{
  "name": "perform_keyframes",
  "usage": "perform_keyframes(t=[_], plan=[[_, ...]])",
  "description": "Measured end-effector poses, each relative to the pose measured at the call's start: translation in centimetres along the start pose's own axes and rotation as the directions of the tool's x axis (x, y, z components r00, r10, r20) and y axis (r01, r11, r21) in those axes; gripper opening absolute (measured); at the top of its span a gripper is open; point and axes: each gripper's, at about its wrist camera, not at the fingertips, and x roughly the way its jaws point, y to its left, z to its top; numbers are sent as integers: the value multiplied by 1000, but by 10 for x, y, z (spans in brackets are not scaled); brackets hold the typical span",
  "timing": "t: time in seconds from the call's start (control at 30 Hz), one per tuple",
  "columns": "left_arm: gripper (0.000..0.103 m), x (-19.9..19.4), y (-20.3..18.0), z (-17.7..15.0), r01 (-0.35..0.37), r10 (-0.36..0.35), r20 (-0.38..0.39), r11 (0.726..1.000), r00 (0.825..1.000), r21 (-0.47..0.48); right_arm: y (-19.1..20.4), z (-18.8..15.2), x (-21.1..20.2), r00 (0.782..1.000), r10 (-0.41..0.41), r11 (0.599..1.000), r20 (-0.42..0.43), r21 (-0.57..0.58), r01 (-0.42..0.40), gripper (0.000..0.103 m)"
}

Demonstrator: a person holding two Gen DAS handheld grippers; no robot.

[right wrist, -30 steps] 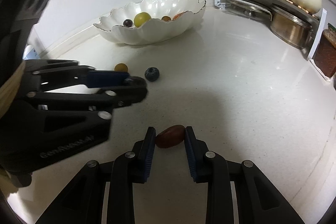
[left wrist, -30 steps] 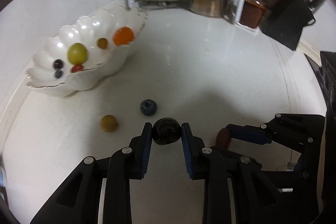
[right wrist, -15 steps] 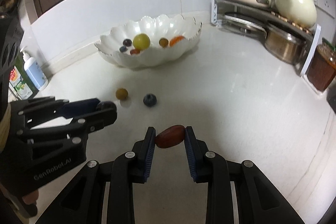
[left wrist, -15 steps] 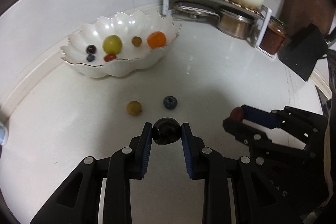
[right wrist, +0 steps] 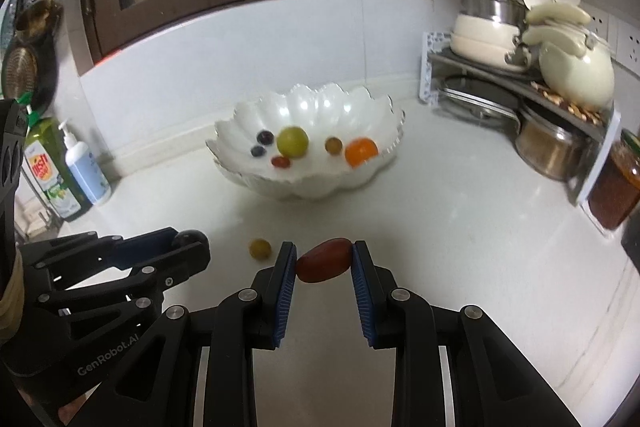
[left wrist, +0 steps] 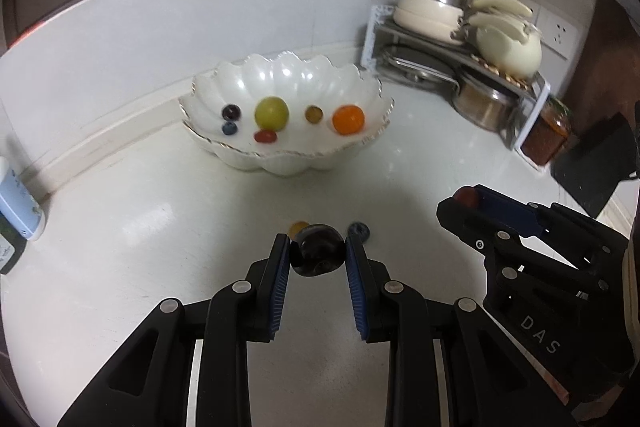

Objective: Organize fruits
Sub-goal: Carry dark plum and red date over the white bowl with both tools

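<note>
My left gripper [left wrist: 318,259] is shut on a dark grape [left wrist: 317,254], held above the white counter. My right gripper [right wrist: 324,261] is shut on a red oblong fruit [right wrist: 323,260]; it also shows at the right of the left wrist view [left wrist: 466,197]. The white scalloped bowl [left wrist: 280,75] stands ahead and holds several fruits, among them a green one [left wrist: 271,112] and an orange one [left wrist: 348,119]. A small yellow fruit [right wrist: 260,249] and a blueberry [left wrist: 358,230] lie on the counter below the grippers. The bowl also shows in the right wrist view [right wrist: 308,183].
A metal rack [right wrist: 520,83] with pots and a cream kettle stands at the back right, with a jar [right wrist: 614,187] beside it. Soap bottles [right wrist: 76,171] stand at the left by the wall. A dark block [left wrist: 588,167] is at the far right.
Both grippers have risen with their fruits and now face the bowl from higher up. The bowl has shifted toward the middle of both views.
</note>
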Motion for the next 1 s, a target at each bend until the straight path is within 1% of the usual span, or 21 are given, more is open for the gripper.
perform_keyframes(t=[0.17,0.53,0.77,0.87,1.0], plan=[[28,-12,6,13,-20,21,45,1000,999,-19,6,14,-3,999,16,1000,29,-10,-15,29],[28,-22,9,44,-37,41,99,999,994,-36,8,50,-10,992,-2,1000,125,-31,6,29],[28,-21,13,65,-66,71,115,997,991,-51,4,71,1,991,16,1000,131,-25,-12,29],[28,-19,13,73,-78,83,125,996,989,-42,4,79,7,991,2,999,132,-36,2,29],[28,-15,18,85,-84,89,120,995,989,-46,3,89,14,991,5,999,135,-37,0,29]])
